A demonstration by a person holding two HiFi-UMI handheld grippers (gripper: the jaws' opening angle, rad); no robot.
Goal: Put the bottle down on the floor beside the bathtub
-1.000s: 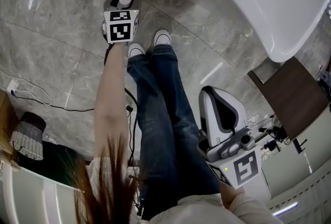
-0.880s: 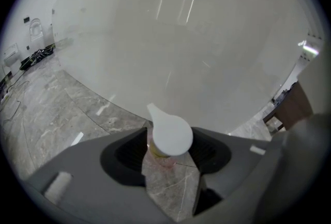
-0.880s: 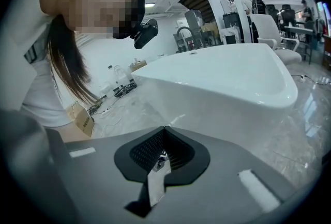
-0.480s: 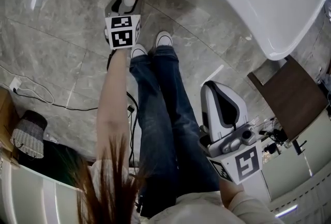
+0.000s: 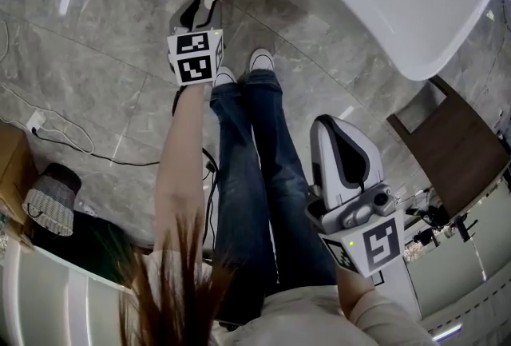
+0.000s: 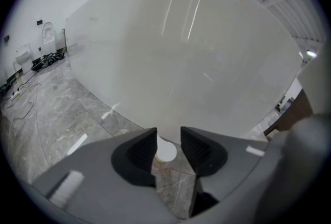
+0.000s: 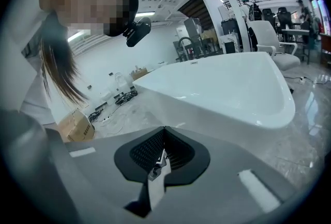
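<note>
The left tool (image 6: 168,134) has its jaws partly apart, and they have just been closing a little. They hold nothing. The bottle (image 6: 166,152) shows its white cap in the gap between them, lower than the pads and, as I judge, not pressed by them. The bottle stands upright on the floor (image 6: 57,114), just beside the wall of the bathtub (image 6: 196,52), so the putting down looks done and the step in hand is to take the tool away. To do this well, I would keep the jaws wide enough to clear the cap and lift straight up with no swing to the side, because a small bottle probably tips easily on hard stone. The right tool (image 7: 164,140) has its jaws together and empty, and it is well apart from the bottle.
</note>
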